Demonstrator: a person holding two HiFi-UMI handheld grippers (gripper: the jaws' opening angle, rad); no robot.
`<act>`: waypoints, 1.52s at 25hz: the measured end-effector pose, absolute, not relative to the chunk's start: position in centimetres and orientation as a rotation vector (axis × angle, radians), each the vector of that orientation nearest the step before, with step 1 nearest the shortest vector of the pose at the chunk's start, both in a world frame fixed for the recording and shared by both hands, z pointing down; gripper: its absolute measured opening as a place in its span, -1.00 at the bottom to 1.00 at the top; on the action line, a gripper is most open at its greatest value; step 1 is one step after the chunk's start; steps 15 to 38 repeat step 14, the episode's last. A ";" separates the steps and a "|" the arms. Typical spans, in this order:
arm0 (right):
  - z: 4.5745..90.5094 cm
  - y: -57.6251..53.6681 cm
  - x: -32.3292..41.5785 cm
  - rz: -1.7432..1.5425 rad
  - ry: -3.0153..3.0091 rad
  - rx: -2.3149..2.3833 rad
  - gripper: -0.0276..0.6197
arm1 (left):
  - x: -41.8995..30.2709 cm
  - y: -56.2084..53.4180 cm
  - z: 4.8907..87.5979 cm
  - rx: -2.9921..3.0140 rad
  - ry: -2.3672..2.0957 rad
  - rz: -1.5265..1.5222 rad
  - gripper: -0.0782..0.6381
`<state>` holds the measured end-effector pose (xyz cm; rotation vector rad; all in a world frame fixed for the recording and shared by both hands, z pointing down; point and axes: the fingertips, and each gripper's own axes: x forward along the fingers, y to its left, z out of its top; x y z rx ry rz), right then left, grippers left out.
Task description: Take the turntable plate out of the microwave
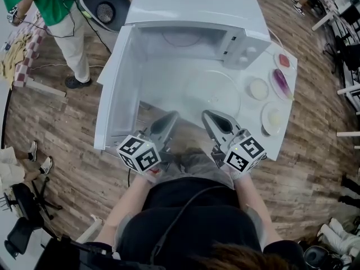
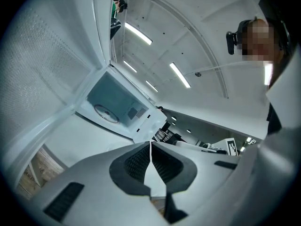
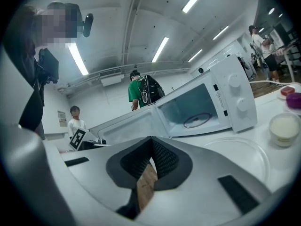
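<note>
Both shut: L gripper (image 1: 170, 118), R gripper (image 1: 211, 117); turntable plate (image 1: 216, 93) on table (image 1: 169, 80).

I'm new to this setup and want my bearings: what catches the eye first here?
The white microwave stands at the far end of the white table, its door wide open to the left. The clear glass turntable plate lies on the table in front of it, already out, with small dishes to its right. The left gripper and right gripper are shut and empty at the near edge.
</note>
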<state>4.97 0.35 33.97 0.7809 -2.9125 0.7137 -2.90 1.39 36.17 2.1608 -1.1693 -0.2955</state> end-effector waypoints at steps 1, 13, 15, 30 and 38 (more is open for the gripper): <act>34.0 0.3 5.0 0.716 -2.910 0.783 -0.85 | -2.9 1.4 36.3 2.159 -1.167 -0.291 -0.72; 34.6 0.6 6.4 0.687 -2.877 0.818 -0.85 | -1.8 1.6 36.9 2.167 -1.117 -0.251 -0.72; 34.7 0.7 6.6 0.684 -2.875 0.819 -0.85 | -1.7 1.6 36.9 2.167 -1.113 -0.249 -0.72; 34.7 0.7 6.6 0.684 -2.875 0.819 -0.85 | -1.7 1.6 36.9 2.167 -1.113 -0.249 -0.72; 34.7 0.7 6.6 0.684 -2.875 0.819 -0.85 | -1.7 1.6 36.9 2.167 -1.113 -0.249 -0.72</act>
